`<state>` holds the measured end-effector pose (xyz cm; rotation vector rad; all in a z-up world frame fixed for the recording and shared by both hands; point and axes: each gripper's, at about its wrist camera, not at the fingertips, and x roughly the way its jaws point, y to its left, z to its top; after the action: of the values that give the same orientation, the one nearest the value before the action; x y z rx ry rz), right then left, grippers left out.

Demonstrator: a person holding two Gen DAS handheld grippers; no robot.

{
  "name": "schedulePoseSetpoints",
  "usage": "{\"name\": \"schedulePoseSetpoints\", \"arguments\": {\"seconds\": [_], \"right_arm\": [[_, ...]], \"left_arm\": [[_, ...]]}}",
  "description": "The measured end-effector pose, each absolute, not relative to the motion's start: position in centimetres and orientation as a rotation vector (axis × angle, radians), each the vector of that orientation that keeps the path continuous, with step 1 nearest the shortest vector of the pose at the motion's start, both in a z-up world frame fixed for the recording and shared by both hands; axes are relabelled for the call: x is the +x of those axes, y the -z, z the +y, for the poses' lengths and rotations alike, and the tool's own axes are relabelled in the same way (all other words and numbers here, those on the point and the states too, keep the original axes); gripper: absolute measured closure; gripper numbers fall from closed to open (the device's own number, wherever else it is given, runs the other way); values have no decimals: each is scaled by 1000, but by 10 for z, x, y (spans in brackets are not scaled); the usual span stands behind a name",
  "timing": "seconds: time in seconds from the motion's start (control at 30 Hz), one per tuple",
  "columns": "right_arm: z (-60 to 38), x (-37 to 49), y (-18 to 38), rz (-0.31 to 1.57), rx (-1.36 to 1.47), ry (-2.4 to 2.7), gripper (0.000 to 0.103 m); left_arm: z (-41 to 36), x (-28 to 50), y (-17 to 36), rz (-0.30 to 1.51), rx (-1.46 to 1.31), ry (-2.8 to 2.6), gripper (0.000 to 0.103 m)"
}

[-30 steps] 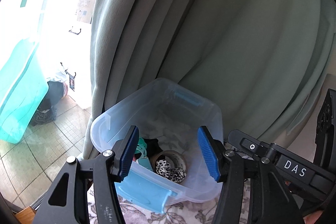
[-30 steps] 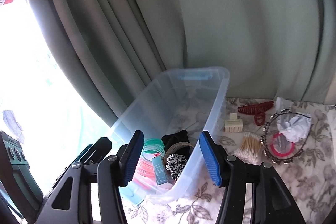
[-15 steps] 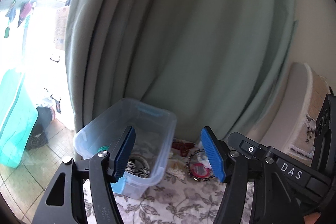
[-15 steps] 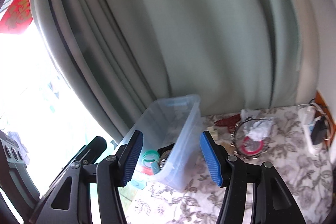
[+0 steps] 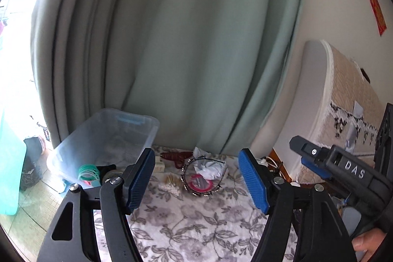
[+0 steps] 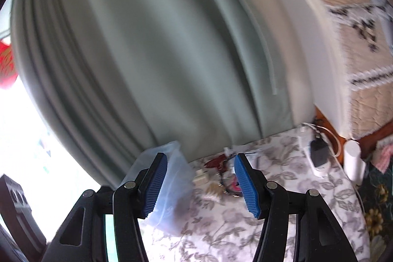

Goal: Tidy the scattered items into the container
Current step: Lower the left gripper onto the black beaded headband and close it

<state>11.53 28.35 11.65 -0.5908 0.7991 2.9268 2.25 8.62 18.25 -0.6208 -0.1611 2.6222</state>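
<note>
My left gripper is opening wider and grasps nothing; my right gripper stands half open, also empty. The clear plastic container with blue handles sits at lower left, at the edge of the flowered grey cloth. A beaded black headband and crumpled white paper lie at centre, with bare cloth before them.

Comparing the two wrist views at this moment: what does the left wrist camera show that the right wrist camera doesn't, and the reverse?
Left wrist only: inside the clear plastic bin, with green hair ties in it; crumpled tissue; the right gripper at the frame edge; the left gripper with jaws opening, nothing between them.

Right wrist only: a black charger, a white cylinder, and the right gripper's own open, empty jaws.

Both: the bin, red hair claw, cotton swabs, beaded headband, floral cloth, green curtain.
</note>
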Motion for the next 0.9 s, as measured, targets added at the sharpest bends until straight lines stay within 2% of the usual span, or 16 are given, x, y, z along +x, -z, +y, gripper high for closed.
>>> {"name": "schedulePoseSetpoints", "arguments": {"seconds": [0.3, 0.53, 0.9], "right_arm": [[330, 101, -76, 891, -671, -2786, 42], [334, 65, -25, 898, -867, -2725, 42], [348, 4, 54, 885, -1096, -2615, 42]], "left_arm": [[124, -10, -126, -67, -822, -2570, 32], [144, -54, -72, -28, -991, -2530, 32], [172, -133, -14, 46, -1098, -2505, 32]]}}
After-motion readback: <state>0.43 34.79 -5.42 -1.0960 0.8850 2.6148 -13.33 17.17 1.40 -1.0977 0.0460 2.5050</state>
